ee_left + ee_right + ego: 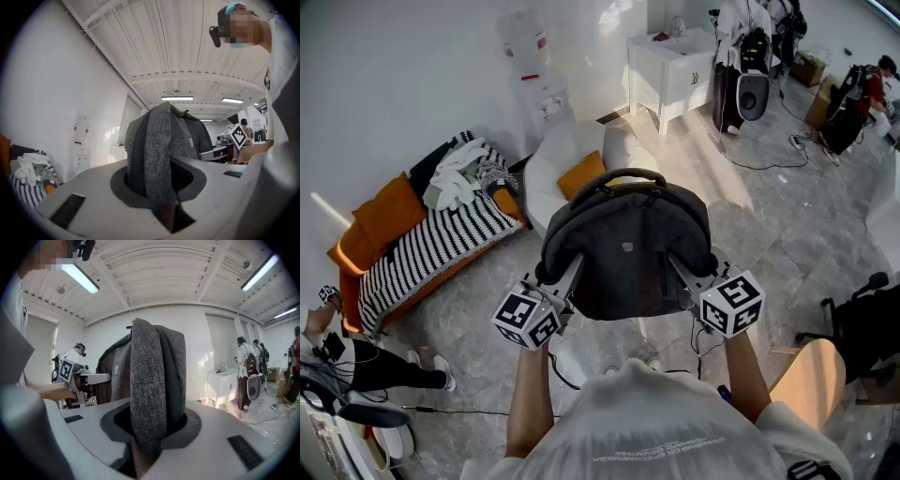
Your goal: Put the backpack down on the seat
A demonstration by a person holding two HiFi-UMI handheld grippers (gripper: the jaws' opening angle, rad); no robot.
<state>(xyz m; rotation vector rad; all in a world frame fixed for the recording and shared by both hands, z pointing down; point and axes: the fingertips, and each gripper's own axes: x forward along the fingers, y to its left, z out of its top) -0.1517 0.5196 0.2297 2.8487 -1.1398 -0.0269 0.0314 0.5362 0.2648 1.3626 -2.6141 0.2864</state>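
Left tool (157, 187), right tool (150, 427) clamp backpack (623, 244)

Grey marble floor (787, 234) holds a round white armchair (551, 155) with an orange cushion (581, 173) on it, plus a striped sofa (431, 246) piled with clothes (464, 173).

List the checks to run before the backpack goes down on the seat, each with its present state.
1. Left gripper shut on strap: ok.
2. Right gripper shut on other strap: ok.
3. Backpack hangs evenly between both grippers: ok.
4. Bare room on seat beside cushion: ok.
5. Backpack above seat: cannot tell; it hides the seat's near edge.
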